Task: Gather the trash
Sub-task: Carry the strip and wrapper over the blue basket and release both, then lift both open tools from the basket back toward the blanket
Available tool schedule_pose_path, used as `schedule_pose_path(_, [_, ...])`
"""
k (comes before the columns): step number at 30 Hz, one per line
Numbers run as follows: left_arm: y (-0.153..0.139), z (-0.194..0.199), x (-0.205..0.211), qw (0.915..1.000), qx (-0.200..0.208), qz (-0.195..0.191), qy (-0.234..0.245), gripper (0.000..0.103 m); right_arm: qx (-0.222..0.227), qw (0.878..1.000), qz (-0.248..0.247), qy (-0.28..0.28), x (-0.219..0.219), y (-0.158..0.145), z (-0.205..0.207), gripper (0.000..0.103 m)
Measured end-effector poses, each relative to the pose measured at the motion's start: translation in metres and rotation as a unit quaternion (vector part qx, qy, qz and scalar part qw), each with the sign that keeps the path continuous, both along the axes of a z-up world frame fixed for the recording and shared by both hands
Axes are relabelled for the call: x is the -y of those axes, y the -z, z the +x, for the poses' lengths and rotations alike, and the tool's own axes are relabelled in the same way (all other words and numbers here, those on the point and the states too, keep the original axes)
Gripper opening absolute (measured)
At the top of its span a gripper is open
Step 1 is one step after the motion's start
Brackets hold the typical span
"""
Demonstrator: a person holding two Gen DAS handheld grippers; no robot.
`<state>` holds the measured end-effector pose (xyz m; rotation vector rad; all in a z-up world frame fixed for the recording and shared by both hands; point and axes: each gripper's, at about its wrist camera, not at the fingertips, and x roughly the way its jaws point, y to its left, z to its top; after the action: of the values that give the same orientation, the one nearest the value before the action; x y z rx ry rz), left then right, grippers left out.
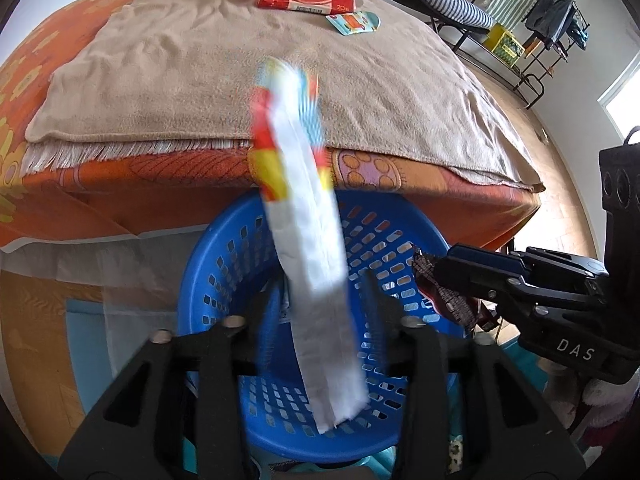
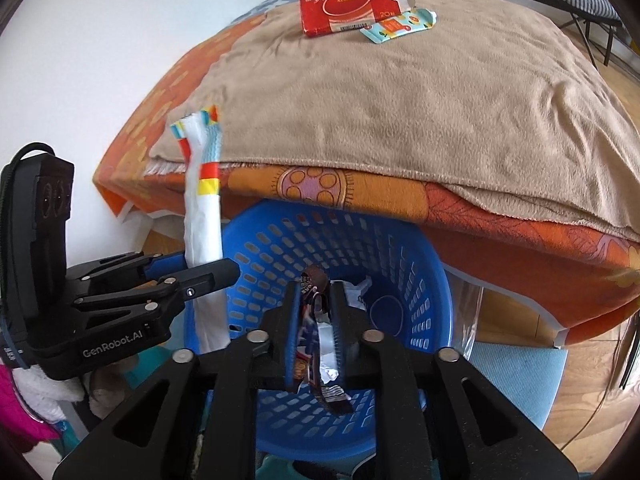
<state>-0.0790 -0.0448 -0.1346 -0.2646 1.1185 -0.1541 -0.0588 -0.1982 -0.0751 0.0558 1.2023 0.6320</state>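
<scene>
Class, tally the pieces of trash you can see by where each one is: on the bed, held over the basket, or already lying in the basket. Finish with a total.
On the bed: 2, red box and small teal wrapper
Between gripper fingers over the blue basket: 2, long white wrapper and dark wrapper
Lying in the basket: 1, crumpled white paper
Total: 5

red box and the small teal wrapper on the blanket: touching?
Touching. In the right wrist view the small teal wrapper lies edge to edge against the red box, no blanket visible between them; the left wrist view shows the same.
</scene>
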Motion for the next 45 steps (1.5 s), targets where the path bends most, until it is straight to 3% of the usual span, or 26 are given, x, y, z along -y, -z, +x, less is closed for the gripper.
schedule_pose_path(4, [-0.002, 0.0, 0.002, 1.0, 0.004, 0.005, 0.0, 0.053, -0.004, 1.0, 0.001, 0.005, 0.001, 0.001, 0.001, 0.04])
schedule_pose_path(8, [0.0, 0.002, -0.001, 1.0, 0.0, 0.007, -0.006, 0.053, -0.01, 1.0, -0.003, 0.012, 0.002, 0.003, 0.003, 0.05])
schedule_pose_path(28, [-0.004, 0.008, -0.006, 0.9998, 0.002, 0.002, -0.018, 0.054, 0.0, 1.0, -0.005, 0.03, 0.007, -0.003, 0.01, 0.055])
schedule_pose_path(32, [-0.011, 0.014, -0.007, 0.9998, 0.006, -0.001, -0.021, 0.063, 0.01, 0.999, -0.005, 0.04, 0.011, -0.009, 0.014, 0.057])
schedule_pose_path(45, [-0.044, 0.057, -0.029, 0.9989, 0.018, -0.016, -0.04, 0.063, 0.015, 0.996, 0.022, 0.089, 0.029, -0.034, 0.06, 0.061])
